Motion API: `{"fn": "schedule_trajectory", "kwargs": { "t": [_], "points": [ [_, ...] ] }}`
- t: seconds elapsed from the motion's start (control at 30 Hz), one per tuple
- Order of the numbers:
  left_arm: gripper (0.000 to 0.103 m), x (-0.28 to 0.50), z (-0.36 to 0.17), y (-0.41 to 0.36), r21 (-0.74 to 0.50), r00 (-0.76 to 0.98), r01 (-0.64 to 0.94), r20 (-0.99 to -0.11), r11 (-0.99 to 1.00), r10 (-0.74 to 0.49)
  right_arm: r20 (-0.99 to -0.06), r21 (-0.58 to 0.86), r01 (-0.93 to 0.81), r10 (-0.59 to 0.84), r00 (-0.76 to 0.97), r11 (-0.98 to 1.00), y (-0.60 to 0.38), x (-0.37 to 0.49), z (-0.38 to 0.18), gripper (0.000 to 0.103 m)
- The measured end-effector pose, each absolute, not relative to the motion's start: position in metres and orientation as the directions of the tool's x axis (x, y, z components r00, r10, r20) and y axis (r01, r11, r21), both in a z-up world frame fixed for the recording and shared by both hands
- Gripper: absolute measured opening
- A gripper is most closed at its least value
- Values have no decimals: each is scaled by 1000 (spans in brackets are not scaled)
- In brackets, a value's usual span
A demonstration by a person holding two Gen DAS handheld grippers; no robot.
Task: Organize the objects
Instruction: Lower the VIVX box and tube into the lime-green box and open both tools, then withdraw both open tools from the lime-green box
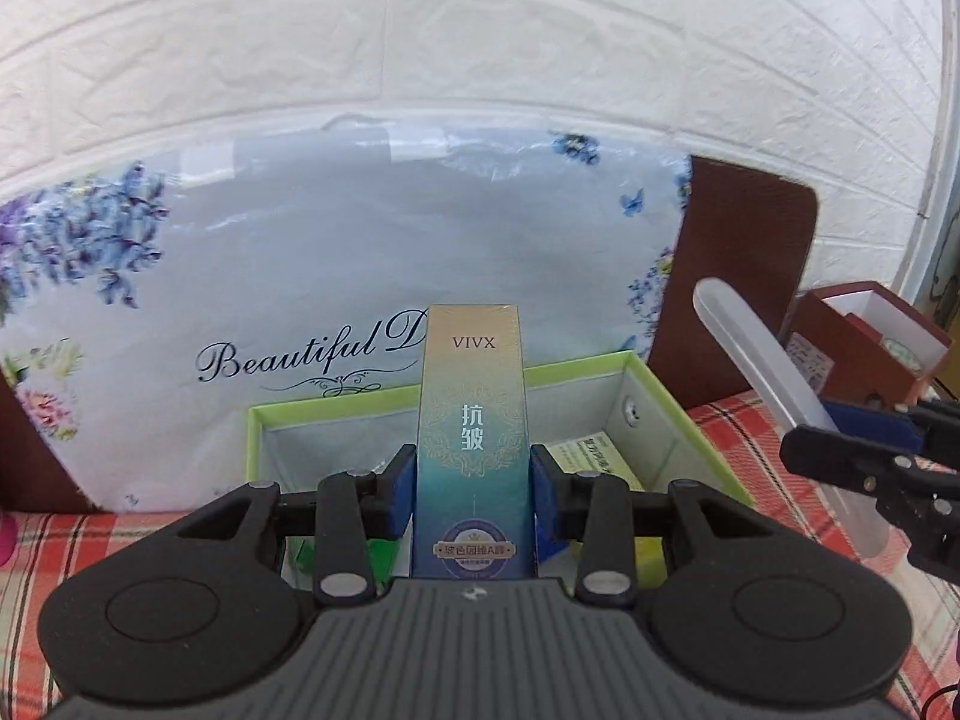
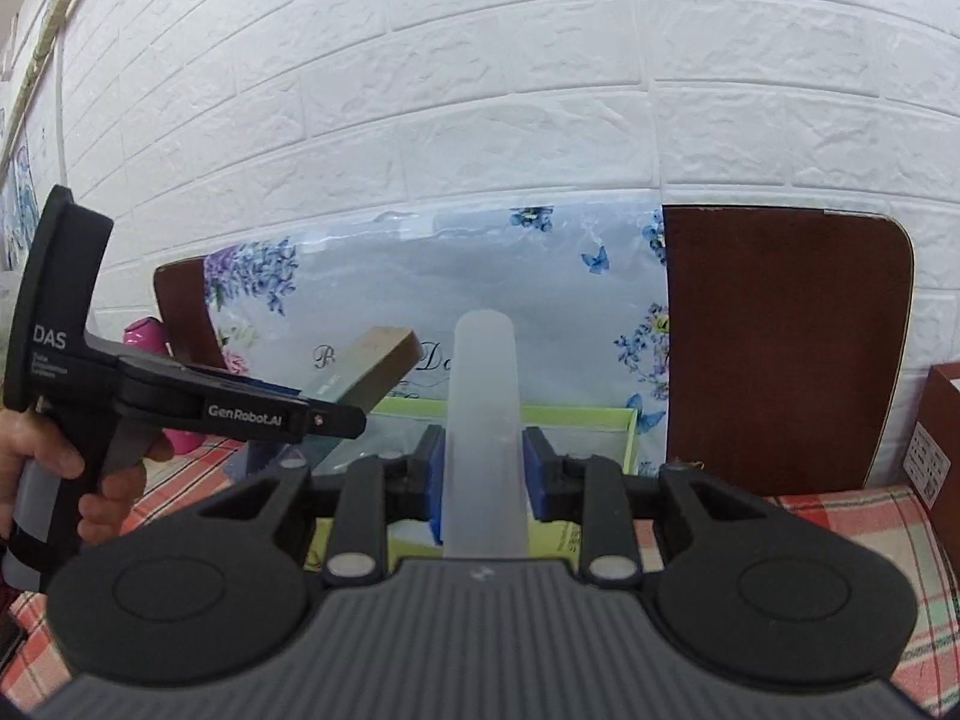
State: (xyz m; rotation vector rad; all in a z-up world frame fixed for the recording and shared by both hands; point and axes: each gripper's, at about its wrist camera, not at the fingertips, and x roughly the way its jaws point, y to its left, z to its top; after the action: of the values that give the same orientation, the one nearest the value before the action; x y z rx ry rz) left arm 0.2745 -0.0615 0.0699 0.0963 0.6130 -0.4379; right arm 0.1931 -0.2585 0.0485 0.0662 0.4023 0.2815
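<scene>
VIVX carton (image 1: 472, 444) sits clamped upright between your left gripper's (image 1: 472, 480) blue pads (image 1: 401, 483), held above the green bin (image 1: 636, 363). A yellow-green packet (image 1: 600, 450) lies inside that bin. Your right gripper (image 2: 483, 480) grasps a frosted tube (image 2: 485, 438), pads pressed against its sides; from the left view the tube (image 1: 774, 396) slants up just right of the bin. Behind the bin leans a floral bag (image 1: 300, 276) against a brown board (image 1: 738, 276). Everything rests on a plaid cloth (image 1: 756, 438) before a white brick wall (image 1: 480, 48).
</scene>
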Motion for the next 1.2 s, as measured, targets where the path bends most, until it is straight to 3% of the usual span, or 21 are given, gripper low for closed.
{"fn": "schedule_trajectory", "kwargs": {
  "t": [0.37,0.4,0.43,0.5,0.53,0.7,1.2],
  "points": [
    [41,317,26,-74,-9,676,436,-657,900,-334,-481,58,-245,242,843,968,-248,272,-9,27],
    [44,317,23,-73,-9,680,425,-657,905,-326,-493,49,-247,239,837,968,-247,275,-15,27],
    [60,317,21,-72,-8,690,413,-649,911,-319,-504,45,-250,238,830,967,-247,277,-21,27],
    [82,314,20,-68,-3,719,367,-633,930,-286,-516,40,-250,234,824,967,-248,277,-27,49],
    [82,310,21,-65,-8,736,346,-617,938,-277,-507,35,-246,229,831,969,-249,273,-27,54],
    [82,292,35,-46,-94,753,312,-583,946,-306,-435,46,-232,229,871,972,-257,245,-15,102],
    [82,172,51,-43,-44,796,176,-581,983,-169,-399,141,-193,235,886,971,-265,124,1,103]
  ]
}}
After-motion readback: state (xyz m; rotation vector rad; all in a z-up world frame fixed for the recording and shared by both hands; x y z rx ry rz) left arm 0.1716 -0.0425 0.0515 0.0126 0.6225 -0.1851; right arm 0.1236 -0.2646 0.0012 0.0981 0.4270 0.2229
